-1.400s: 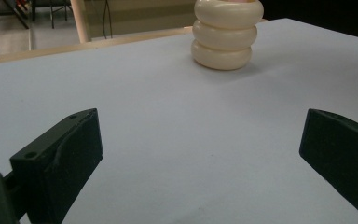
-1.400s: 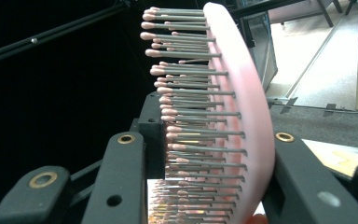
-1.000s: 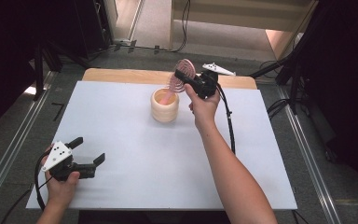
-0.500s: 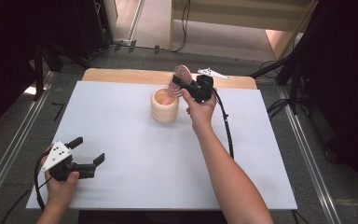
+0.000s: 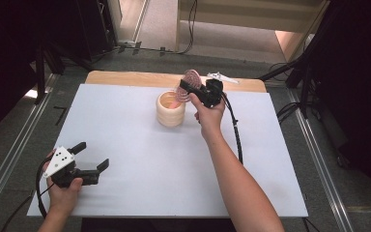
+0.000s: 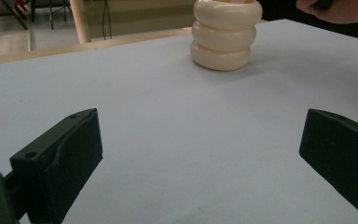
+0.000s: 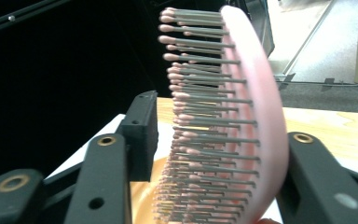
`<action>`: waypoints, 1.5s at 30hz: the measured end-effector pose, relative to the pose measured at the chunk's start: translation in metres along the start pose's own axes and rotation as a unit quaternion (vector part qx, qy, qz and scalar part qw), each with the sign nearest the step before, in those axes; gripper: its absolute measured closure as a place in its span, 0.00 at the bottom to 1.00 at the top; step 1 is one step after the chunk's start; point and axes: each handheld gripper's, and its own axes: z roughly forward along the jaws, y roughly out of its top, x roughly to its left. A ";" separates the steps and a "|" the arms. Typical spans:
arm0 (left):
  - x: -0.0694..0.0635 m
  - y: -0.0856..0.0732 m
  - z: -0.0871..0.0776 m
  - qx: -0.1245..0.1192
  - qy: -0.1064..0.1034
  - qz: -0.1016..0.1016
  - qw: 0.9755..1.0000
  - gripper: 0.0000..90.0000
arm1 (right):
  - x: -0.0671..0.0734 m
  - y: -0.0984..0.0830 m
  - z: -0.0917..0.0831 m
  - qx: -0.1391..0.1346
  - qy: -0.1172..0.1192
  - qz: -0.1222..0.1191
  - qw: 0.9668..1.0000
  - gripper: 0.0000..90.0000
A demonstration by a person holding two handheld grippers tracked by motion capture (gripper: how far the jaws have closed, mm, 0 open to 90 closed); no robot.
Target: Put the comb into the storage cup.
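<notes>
The pink hairbrush [image 5: 189,83] stands with its handle down in the cream ribbed holder [image 5: 170,109], which sits at about twelve o'clock from the centre of the white table [image 5: 140,159], near the far edge. The right gripper [image 5: 187,88] is around the brush head; its jaws have just been opening, and in the right gripper view the bristles [image 7: 200,121] are apart from one jaw, so the brush seems released. The step looks like letting go after placing. Next, the hand should pull back without tipping the holder. The left gripper [image 5: 94,170], at seven o'clock, rests wide open and empty.
</notes>
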 end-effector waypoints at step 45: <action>-0.001 0.000 0.001 0.000 0.000 0.002 1.000 0.00 | 0.009 -0.019 -0.068 -0.006 -0.010 -0.118 0.993 0.00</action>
